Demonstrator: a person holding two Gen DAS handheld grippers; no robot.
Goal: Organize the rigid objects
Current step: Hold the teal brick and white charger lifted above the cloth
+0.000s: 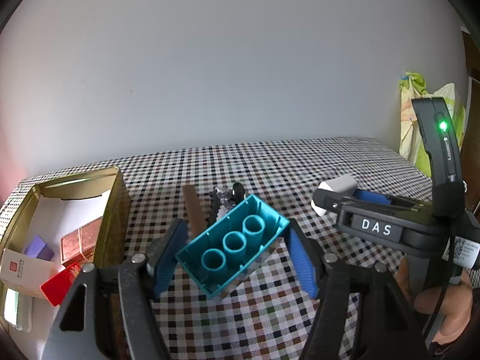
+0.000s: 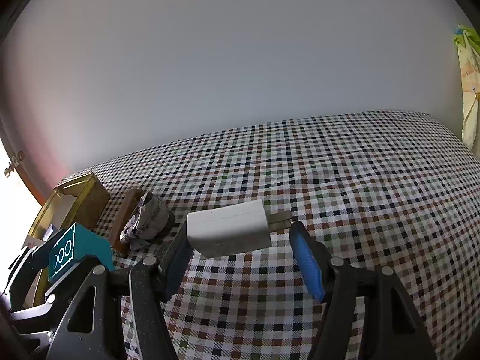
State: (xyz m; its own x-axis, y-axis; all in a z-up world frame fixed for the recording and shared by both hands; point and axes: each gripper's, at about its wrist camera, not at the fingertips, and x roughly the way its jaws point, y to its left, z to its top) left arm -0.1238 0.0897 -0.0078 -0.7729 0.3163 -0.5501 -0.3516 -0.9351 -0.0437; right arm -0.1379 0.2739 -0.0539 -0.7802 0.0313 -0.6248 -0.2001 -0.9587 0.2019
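My left gripper (image 1: pixel 232 250) is shut on a teal toy brick (image 1: pixel 231 246), hollow side toward the camera, held above the checked tablecloth (image 1: pixel 270 165); the brick also shows in the right wrist view (image 2: pixel 64 250). My right gripper (image 2: pixel 240 247) has wide-set jaws around a white charger plug (image 2: pixel 229 228) with two prongs; the plug touches the left pad and stands apart from the right pad. The right gripper with the plug (image 1: pixel 339 184) also shows at the right of the left wrist view.
A gold tin box (image 1: pixel 114 204) at the left holds a purple block (image 1: pixel 37 247), a glittery red box (image 1: pixel 81 240), a red piece (image 1: pixel 60 283) and cards. A brown bar (image 1: pixel 193 207) and a beaded black item (image 1: pixel 225 199) lie behind the brick. A green-yellow bag (image 1: pixel 420 114) hangs at the far right.
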